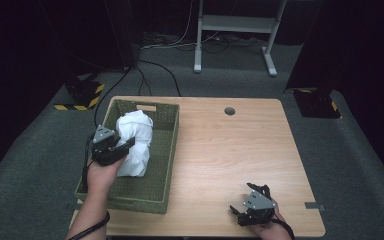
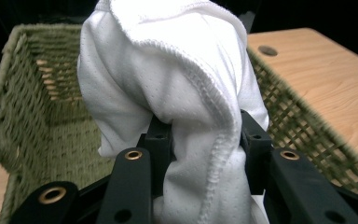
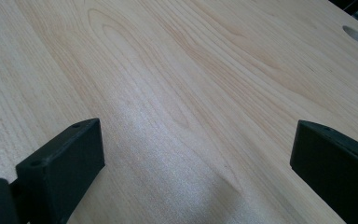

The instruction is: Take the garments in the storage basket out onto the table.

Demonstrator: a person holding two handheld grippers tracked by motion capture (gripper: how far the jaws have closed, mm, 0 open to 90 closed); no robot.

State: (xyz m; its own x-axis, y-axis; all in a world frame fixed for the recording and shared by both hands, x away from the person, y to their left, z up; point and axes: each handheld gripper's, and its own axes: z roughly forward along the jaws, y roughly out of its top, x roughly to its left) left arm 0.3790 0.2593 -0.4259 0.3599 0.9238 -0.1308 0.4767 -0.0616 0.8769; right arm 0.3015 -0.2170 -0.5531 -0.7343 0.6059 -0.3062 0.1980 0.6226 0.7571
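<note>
1. Over the wicker basket [image 1: 166, 150], at nine o'clock on the table [image 1: 230, 160], my left gripper [image 1: 122, 148] is clamped on the white cloth [image 1: 136, 142]: lifting step.
2. At five o'clock, my right gripper [image 1: 240, 214] gapes, empty.
3. Next, I judge, raise until the cloth clears the rim.

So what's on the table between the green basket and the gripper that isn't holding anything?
Nothing: the high view shows bare table between the basket and the right gripper.

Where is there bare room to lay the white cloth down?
The table lies bare from the green basket across to its right edge, apart from the right gripper near the front. The basket is crowded: the left gripper holds the white cloth there.
</note>
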